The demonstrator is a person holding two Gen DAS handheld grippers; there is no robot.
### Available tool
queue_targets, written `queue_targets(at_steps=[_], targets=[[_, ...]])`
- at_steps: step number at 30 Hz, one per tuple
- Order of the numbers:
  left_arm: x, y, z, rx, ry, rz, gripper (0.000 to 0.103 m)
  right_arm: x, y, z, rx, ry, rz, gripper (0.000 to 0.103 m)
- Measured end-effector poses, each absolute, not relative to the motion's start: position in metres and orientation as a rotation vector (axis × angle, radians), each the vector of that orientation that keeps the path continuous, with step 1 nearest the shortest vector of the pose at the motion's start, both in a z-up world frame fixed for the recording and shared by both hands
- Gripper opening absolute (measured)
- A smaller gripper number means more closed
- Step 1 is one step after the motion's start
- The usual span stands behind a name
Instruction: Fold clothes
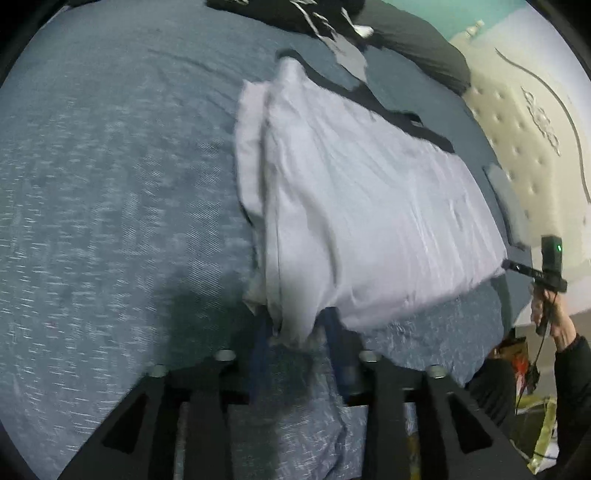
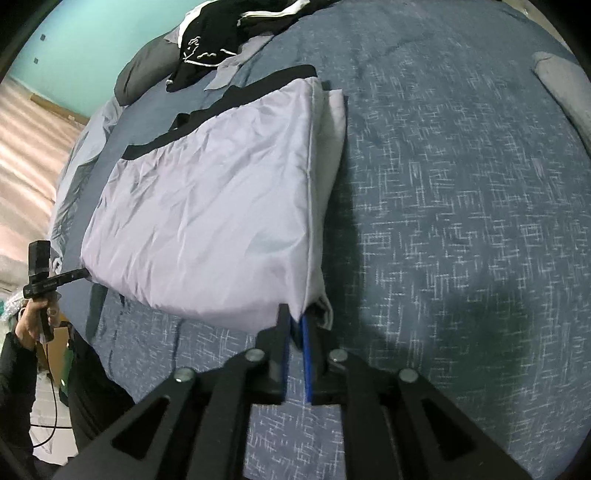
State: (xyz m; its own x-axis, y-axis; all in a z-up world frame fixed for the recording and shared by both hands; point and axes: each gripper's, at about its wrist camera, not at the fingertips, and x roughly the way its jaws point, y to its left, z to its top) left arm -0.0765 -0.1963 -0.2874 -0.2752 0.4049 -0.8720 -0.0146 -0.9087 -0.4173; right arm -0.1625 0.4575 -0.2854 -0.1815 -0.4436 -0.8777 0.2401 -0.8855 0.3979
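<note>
A home bedroom: a bed (image 2: 461,221) with a blue patterned cover, a cream tufted headboard (image 1: 532,147), teal wall (image 2: 92,33), clothes heaped at the far end.

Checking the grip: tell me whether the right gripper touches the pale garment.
Touching. The right wrist view shows the right gripper pinching the pale garment's near corner.

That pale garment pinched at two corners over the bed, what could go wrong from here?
1. The right tool grips only the very corner of the pale garment, so the cloth might slip out.
2. A loose under-layer already sticks out past the top edge, so the fold may end up uneven.
3. A black garment lies under the far edge on the bed; dragging could pull it along.
</note>
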Motion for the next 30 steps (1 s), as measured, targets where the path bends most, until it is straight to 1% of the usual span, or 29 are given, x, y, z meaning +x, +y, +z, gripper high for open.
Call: queue_targets(at_steps=[1, 3, 4, 9, 11, 12, 21, 25, 29, 30], targets=[[-0.081, -0.201, -0.285, -1.693, -0.494, 2.274, 0.041, -0.164, 0.461, -0.282, 1.645, -0.249, -2.114, 0.026], [-0.089, -0.209, -0.279, -1.677, -0.519, 2.295, 0.043, -0.167, 0.469, -0.275, 1.612, -0.303, -2.119, 0.038], [-0.098, -0.210, -0.277, -1.667, -0.522, 2.304, 0.043, -0.172, 0.472, -0.272, 1.595, -0.334, -2.123, 0.038], [-0.152, -0.201, -0.272, -1.615, -0.511, 2.348, 0.044, -0.215, 0.467, -0.267, 1.562, -0.362, -2.185, 0.039], [-0.174, -0.197, -0.270, -1.594, -0.506, 2.365, 0.045, -0.235, 0.458, -0.266, 1.538, -0.373, -2.192, 0.045], [-0.185, -0.195, -0.268, -1.583, -0.504, 2.374, 0.045, -0.246, 0.452, -0.266, 1.528, -0.362, -2.198, 0.052], [-0.256, -0.193, -0.289, -1.560, -0.502, 2.426, 0.045, -0.329, 0.426, -0.287, 1.553, -0.327, -2.216, 0.052], [-0.270, -0.193, -0.292, -1.514, -0.510, 2.444, 0.044, -0.356, 0.416, -0.296, 1.551, -0.292, -2.227, 0.052], [-0.282, -0.187, -0.297, -1.510, -0.478, 2.445, 0.044, -0.372, 0.406, -0.305, 1.555, -0.260, -2.225, 0.052], [-0.283, -0.185, -0.297, -1.508, -0.468, 2.451, 0.043, -0.373, 0.404, -0.307, 1.551, -0.255, -2.223, 0.046]])
